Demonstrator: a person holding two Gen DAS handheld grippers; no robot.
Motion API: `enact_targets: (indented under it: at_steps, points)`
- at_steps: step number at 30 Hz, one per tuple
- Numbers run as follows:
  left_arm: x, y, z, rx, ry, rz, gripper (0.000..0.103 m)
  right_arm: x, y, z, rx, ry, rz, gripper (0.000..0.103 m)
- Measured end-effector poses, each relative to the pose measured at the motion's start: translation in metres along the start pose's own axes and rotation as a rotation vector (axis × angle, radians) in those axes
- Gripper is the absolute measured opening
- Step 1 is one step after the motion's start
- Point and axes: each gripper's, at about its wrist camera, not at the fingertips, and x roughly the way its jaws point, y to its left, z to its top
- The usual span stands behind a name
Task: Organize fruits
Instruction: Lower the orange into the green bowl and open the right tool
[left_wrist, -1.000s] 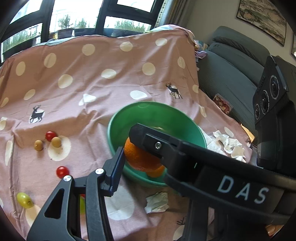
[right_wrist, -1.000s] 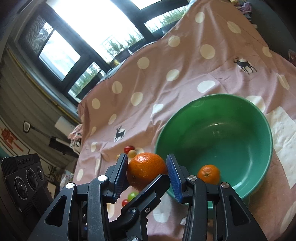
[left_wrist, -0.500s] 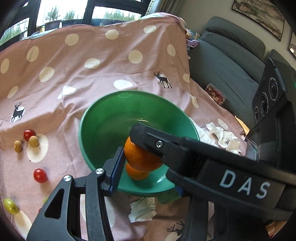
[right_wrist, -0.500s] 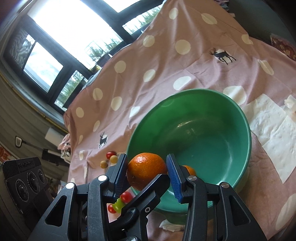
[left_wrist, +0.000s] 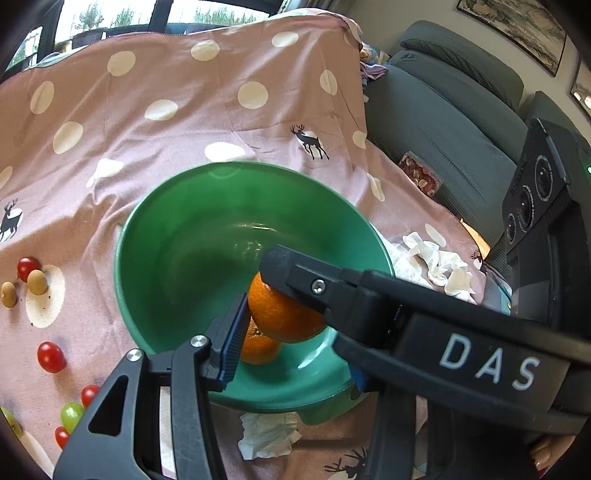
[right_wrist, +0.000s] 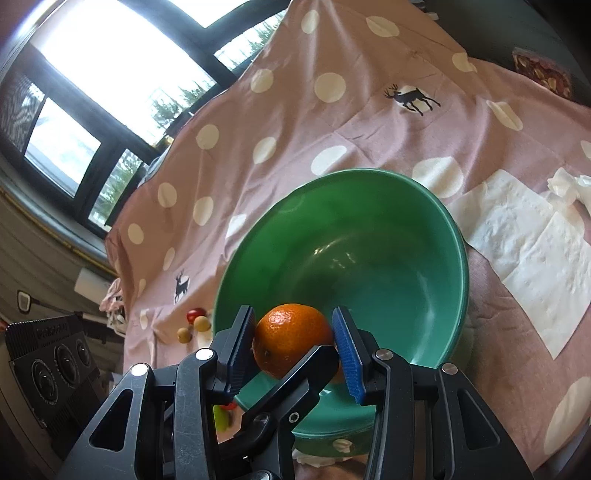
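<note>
Bench (left_wrist: 221, 122) under spotted cloth; green bowl (right_wrist: 454, 236) on it; step in hand: setting orange (right_wrist: 291, 336) into bowl, held over near side above second orange (left_wrist: 258, 347) lying inside; right hand-held gripper (right_wrist: 295, 339) partly open, both pads clamped on orange; left hand-held gripper (left_wrist: 295, 339) one pad against same orange, other pad hidden, grip perhaps shared; next: lower, release gently; cherry tomatoes (left_wrist: 51, 356) lie on cloth.
</note>
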Motion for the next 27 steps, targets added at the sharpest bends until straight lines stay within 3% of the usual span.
enact_targets:
  at_steps: [11, 27]
  points:
    - [0.0074, 0.0005, -0.0003, -0.002, 0.014, -0.023, 0.047, 0.0018, -0.0070, 0.0005, 0.014, 0.006, -0.028, 0.046]
    - [0.0095, 0.0002, 0.0001, -0.006, 0.020, 0.001, 0.047, 0.0021, -0.0078, 0.0004, 0.023, 0.010, -0.030, 0.046]
